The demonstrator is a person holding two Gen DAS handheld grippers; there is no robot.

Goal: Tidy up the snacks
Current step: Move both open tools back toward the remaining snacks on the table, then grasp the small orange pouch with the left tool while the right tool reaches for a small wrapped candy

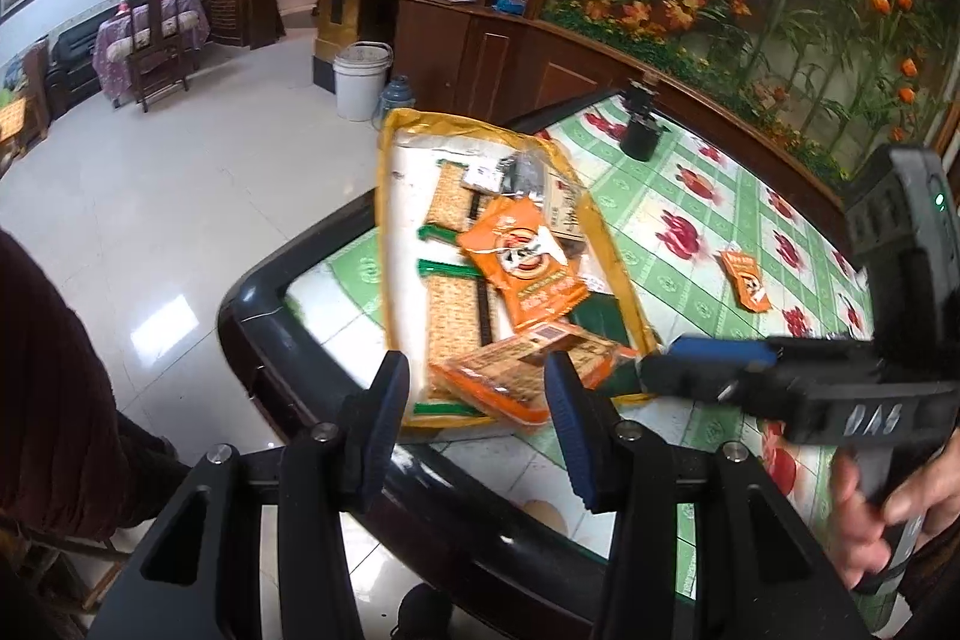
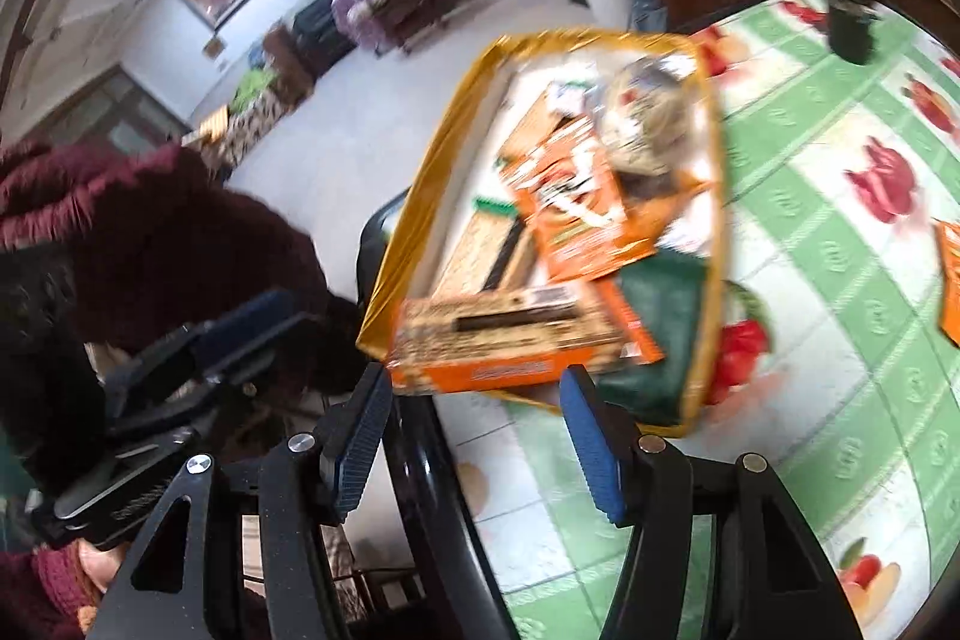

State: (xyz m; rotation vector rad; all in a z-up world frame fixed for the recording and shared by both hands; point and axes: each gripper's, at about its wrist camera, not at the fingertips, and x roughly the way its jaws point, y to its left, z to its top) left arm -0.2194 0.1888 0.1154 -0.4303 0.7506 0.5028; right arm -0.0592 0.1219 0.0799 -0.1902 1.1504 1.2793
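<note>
Gathering step underway: gold tray (image 1: 384, 220) at tabletop (image 1: 690, 196) near-left corner, stacked with snack packs. Both tongs (image 1: 477, 418) (image 2: 474, 436) spread, empty. Next: fetch stray orange packet (image 1: 744, 280) mid-tabletop.

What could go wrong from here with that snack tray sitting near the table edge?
The yellow tray overhangs the table edge, so a nudge might tip it to the floor. The orange cracker box lies loosely on the pile and may slide off. One orange packet sits apart and could get forgotten.
</note>
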